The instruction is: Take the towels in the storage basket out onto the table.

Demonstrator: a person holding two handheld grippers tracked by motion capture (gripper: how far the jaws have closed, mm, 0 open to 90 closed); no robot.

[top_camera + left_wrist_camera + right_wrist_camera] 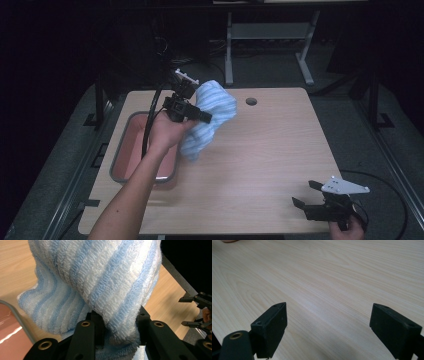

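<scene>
High view looks down from above on the whole table (pixel 260 150); both gripper views sit close over that same wood.

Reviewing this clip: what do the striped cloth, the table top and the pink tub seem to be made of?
Cloth: looks like terry towelling, matt, with looped pile in blue and white stripes.
Table top: pale wood-grain surface, smooth with a slight sheen; probably laminate, though solid wood can't be ruled out.
Tub: likely plastic, glossy pink inside with a grey rim.
</scene>
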